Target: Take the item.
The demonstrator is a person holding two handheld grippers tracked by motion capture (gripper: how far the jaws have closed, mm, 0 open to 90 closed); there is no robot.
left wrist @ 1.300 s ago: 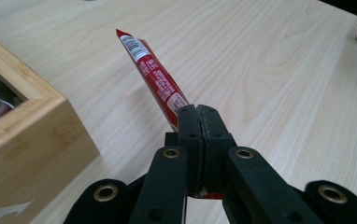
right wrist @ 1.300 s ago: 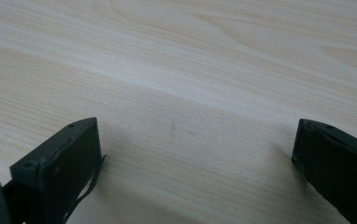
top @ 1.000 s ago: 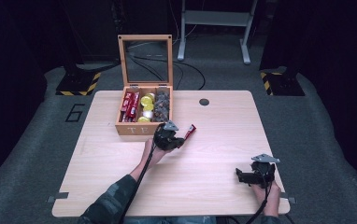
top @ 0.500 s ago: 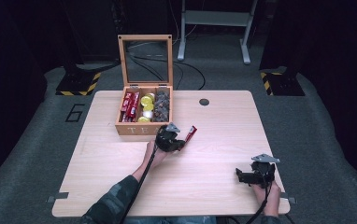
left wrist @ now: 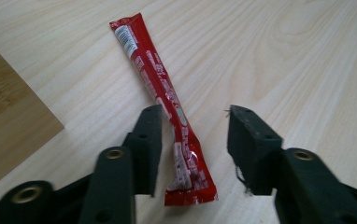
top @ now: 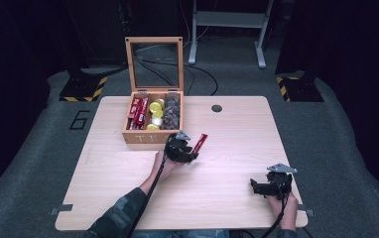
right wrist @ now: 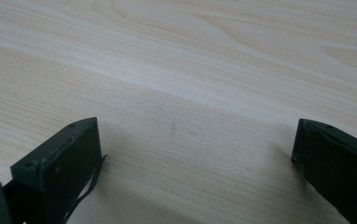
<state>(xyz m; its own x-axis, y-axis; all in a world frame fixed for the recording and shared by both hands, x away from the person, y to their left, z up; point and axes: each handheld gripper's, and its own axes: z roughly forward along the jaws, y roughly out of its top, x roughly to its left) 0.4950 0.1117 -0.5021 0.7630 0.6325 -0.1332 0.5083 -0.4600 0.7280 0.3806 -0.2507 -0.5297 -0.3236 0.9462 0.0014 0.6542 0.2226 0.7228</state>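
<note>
One red stick packet (left wrist: 167,102) out on table (top: 227,188), flat between your left gripper (left wrist: 193,135) jaws, which have just been opening, pads clear of it (release looks done). Your right gripper (top: 269,184) idle at near right edge, jaws wide, nothing between. Farther off, wooden box (top: 153,135) lid up, more red packets (top: 138,111), gold pieces, dark pieces left inside for you

Wooden box (top: 154,119), centre-left of the high view, shows "TE" on its front wall; grey floor (top: 81,120) left of it bears "6"; print on the red sachet (left wrist: 162,93) is unreadable.
</note>
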